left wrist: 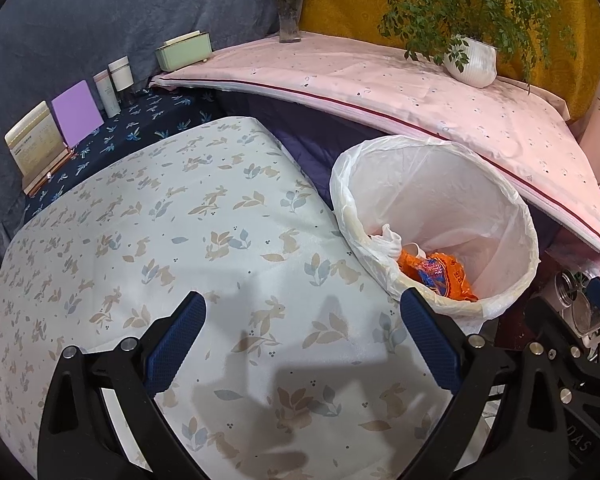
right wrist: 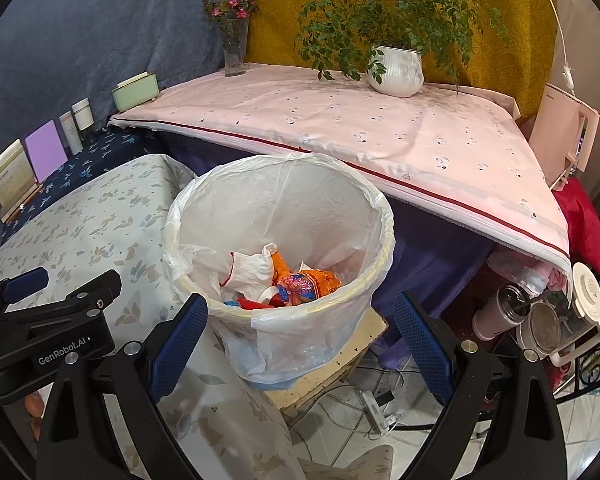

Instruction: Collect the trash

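Both my grippers are spread wide with nothing in them. My right gripper [right wrist: 300,344] hangs just in front of the trash bin [right wrist: 280,240], so the bin's lined rim sits right between the two blue fingers. Inside it there's an orange wrapper [right wrist: 306,280] next to a white glove [right wrist: 252,266]. My left gripper [left wrist: 302,344] is over the bunny-print tablecloth [left wrist: 148,240], with the bin off to its right.

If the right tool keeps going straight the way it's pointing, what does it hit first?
Probably the lined trash bin, which sits centred ahead between the open right tool's fingers, likely at its near rim; depth is hard to judge.
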Demonstrator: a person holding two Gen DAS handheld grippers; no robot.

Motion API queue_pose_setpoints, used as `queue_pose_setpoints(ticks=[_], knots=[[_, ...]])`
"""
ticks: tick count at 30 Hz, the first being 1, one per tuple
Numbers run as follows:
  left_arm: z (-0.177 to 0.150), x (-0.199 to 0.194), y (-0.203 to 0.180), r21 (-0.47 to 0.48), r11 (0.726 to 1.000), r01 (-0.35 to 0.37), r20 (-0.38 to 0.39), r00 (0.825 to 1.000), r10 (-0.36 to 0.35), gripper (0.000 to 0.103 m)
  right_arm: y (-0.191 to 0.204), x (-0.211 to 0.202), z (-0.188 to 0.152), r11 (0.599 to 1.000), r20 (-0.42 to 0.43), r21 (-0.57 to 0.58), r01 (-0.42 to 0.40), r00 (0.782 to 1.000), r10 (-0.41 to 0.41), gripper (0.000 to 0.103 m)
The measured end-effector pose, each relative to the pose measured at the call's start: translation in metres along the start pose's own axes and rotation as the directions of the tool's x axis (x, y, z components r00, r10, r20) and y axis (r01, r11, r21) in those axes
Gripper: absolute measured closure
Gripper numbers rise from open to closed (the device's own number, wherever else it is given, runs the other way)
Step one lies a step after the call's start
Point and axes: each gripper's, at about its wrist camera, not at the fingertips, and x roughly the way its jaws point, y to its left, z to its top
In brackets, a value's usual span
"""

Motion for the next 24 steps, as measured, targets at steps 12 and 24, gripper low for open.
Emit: queue_pose_setpoints(ticks=[12,24], knots=[[0.0042,-0.0005,-0.002,-0.002,1.0,0.0,0.003,1.0,0.0,0.01,-0.0021,0.0002,0.001,1.0,0.004,0.002,0.005,1.0,-0.005,0.013],[0.0052,-0.0022,-0.0021,0.002,1.0,0.001,0.004,1.0,-0.001,0.01,-0.0024,0.0002,0.0013,1.0,0.004,0.003,0.006,1.0,-0.006,0.013]])
